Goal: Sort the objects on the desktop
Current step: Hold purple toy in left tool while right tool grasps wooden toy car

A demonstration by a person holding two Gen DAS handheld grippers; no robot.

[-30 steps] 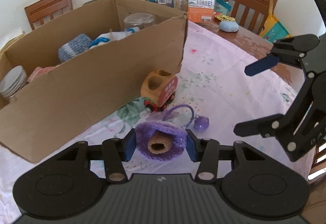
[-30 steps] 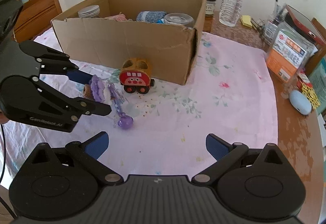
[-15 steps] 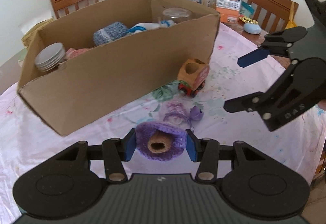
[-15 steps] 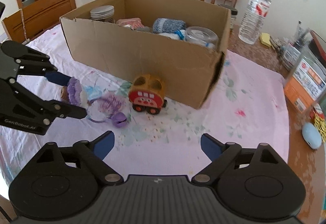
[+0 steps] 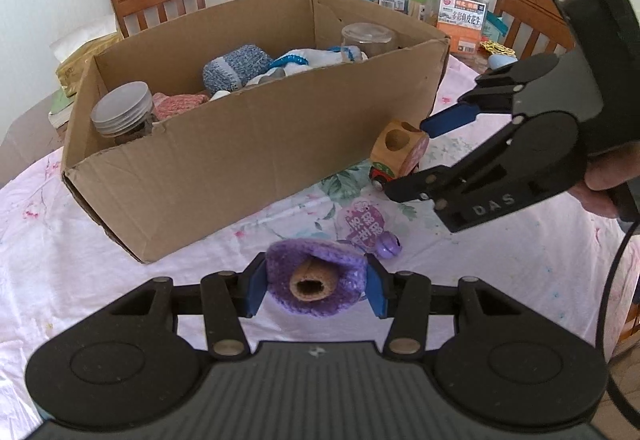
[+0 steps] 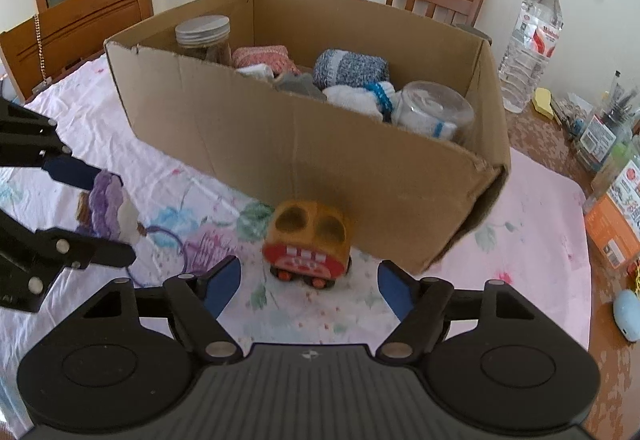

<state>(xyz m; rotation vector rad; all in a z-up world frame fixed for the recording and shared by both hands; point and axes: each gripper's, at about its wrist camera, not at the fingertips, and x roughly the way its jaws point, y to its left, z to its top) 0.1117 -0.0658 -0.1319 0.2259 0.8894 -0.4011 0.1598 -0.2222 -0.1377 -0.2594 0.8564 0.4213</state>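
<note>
Beside the cardboard box [image 5: 248,143], left tool [image 5: 316,286] gripping purple knit piece [image 5: 316,272], right tool [image 6: 310,286] spread.

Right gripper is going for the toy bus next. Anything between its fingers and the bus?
Nothing visible. The right gripper is open, and the toy bus sits on the tablecloth just ahead, in line with the gap between its fingers. The cardboard box stands right behind the bus.

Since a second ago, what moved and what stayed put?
The right hand-held gripper, open, has moved in on the toy bus, which now sits between its fingers, not gripped. The left hand-held gripper lifted toward the cardboard box, still shut on the purple knitted piece. Bus and box stayed put.
</note>
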